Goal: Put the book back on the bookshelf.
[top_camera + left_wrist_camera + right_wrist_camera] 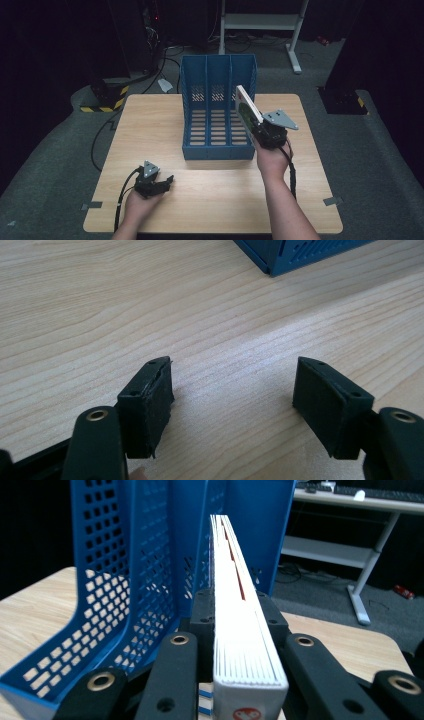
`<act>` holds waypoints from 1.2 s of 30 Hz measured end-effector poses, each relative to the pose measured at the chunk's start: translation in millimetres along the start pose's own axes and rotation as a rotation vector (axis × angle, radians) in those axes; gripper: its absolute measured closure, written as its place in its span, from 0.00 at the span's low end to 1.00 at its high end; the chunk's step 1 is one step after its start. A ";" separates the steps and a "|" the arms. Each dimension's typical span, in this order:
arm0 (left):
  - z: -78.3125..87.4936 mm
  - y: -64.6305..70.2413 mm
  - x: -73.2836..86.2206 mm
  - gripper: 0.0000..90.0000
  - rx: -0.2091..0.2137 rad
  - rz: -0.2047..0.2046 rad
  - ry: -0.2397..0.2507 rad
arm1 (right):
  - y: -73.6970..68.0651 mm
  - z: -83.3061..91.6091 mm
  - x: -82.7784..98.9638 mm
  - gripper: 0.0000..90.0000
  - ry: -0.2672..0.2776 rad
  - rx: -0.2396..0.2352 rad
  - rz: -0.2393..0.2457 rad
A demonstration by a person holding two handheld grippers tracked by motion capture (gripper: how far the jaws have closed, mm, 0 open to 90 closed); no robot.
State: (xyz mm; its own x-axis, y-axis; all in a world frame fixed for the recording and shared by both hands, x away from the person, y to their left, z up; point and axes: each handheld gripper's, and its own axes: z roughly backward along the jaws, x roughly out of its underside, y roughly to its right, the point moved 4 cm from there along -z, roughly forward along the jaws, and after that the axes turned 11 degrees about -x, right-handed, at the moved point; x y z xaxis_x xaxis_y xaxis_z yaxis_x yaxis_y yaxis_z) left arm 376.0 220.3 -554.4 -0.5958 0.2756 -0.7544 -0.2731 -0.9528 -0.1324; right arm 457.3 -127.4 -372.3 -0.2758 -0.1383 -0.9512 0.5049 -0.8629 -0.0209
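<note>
A blue three-slot file rack (218, 107) stands on the wooden table (150, 125), its open front toward me. My right gripper (260, 129) is shut on a white book (247, 109) with a green cover, held upright on edge over the rack's right slot. In the right gripper view the book's page edge (239, 605) runs away between both jaws, with the rack's blue perforated dividers (125, 580) to its left. My left gripper (167, 181) rests low near the table's front left, open. In its own view the gripper (232, 390) has bare wood between the pads.
A corner of the blue rack (300, 255) shows at the top of the left gripper view. Beyond the table stand a white desk frame (260, 22), black stands and cables on a grey floor. A yellow-black striped block (107, 97) sits at the left.
</note>
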 end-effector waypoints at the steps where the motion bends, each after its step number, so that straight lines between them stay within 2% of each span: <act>1: 0.0 -0.1 0.0 0.36 0.000 -0.002 0.000 | 1.3 -3.9 0.5 0.84 -0.009 0.007 -0.003; 12: -0.3 0.2 -0.2 0.36 0.003 0.002 0.001 | 8.3 -46.0 7.0 0.84 -0.051 0.045 -0.042; 20: -0.1 0.4 0.0 0.36 0.002 0.003 0.001 | 7.8 -70.2 10.6 0.84 -0.081 0.065 -0.032; 26: 0.3 0.4 0.2 0.36 0.003 0.002 -0.001 | 10.2 -82.5 21.6 0.84 -0.122 0.073 -0.047; 31: 0.4 0.5 0.3 0.36 0.002 0.002 -0.002 | 9.6 -88.9 28.2 0.84 -0.145 0.080 -0.038; 36: 0.5 0.6 0.4 0.36 0.002 0.005 -0.001 | 10.6 -93.9 35.7 0.84 -0.158 0.082 -0.054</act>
State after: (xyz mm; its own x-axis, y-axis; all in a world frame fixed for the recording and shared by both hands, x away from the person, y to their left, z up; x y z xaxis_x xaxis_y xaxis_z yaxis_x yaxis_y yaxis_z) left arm 375.3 219.9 -554.4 -0.5976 0.2713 -0.7545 -0.2717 -0.9539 -0.1278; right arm 529.6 -95.9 -435.4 -0.4292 -0.1603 -0.8889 0.4197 -0.9068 -0.0392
